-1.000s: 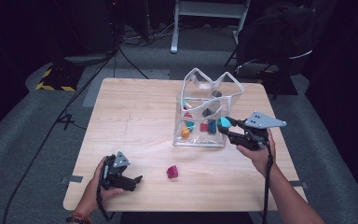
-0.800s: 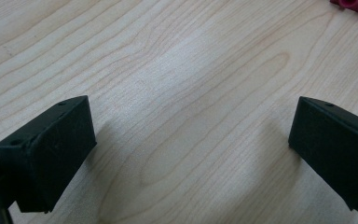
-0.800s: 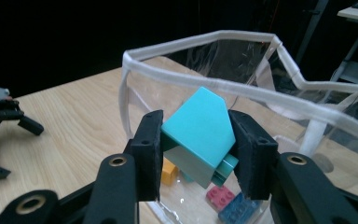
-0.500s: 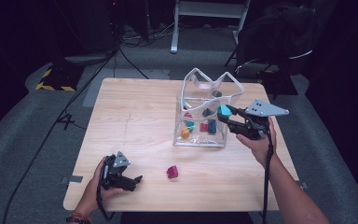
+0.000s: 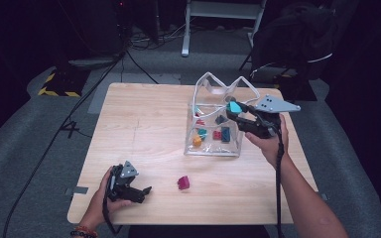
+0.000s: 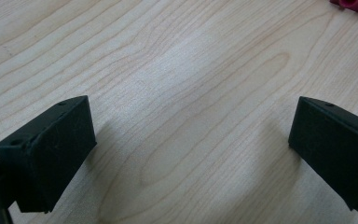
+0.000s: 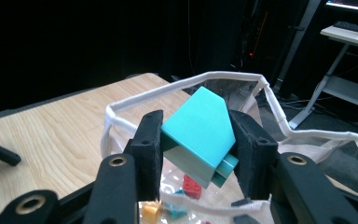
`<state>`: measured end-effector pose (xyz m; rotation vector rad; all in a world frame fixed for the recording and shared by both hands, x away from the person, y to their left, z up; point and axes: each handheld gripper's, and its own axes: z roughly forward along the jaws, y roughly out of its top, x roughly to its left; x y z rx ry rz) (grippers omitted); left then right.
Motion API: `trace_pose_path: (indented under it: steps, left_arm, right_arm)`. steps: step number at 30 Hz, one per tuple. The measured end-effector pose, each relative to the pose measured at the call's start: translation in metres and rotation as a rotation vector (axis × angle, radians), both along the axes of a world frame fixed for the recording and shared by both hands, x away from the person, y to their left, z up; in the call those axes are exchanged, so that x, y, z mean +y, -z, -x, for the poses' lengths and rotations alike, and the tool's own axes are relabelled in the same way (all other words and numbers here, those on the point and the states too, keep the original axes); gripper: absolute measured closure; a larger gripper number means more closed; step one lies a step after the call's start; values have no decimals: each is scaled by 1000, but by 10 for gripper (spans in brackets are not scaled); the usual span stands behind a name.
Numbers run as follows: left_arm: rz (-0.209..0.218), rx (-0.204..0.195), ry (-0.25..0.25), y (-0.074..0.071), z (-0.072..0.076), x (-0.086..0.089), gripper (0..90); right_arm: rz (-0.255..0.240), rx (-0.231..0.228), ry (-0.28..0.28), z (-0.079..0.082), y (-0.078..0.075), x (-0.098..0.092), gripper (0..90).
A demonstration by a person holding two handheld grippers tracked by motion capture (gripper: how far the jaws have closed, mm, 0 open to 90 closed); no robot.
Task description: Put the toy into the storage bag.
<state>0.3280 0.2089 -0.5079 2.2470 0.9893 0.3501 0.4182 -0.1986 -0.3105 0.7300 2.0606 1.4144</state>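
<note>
**A:** Where is the turquoise block [image 7: 199,127] right now?

**B:** Pinched between the two black jaws of the right gripper [image 5: 236,113], which press on its flanks. It sits tilted, one corner up, its long axis running across the gap from jaw to jaw. It hangs above the clear bag [image 5: 213,148], just over the white rim [image 7: 182,88] on the bag's right-hand side as the high view shows it.

**A:** So which way does the block have to go?

**B:** Down and a little further in over the mouth, I'd judge. In the right gripper view the opening lies straight ahead of and below the block, with the small coloured pieces [image 5: 209,134] already at the bottom of the bag. The rim sags unevenly, so a corner could catch on it.

**A:** And the other hand?

**B:** The left gripper [image 5: 138,191] rests low on the wooden table [image 5: 144,124], well apart from the bag, its jaws standing wide with only bare wood between them. A magenta block [image 5: 183,182] lies on the table between it and the bag, nearer the left gripper.

**A:** Then the right hand is the one placed to drop into the bag?

**B:** Yes, it is right at the bag; the left would suit the magenta block.
</note>
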Motion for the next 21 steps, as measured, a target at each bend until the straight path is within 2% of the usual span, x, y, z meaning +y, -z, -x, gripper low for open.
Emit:
trace_pose_path:
  steps: [11, 21]
  left_arm:
    - [0, 0, -1, 0, 0, 0, 7]
    - [0, 2, 0, 0, 0, 0, 7]
  right_arm:
    - [16, 7, 16, -17, -9, 18, 580]
    - [60, 18, 15, -30, -6, 39, 580]
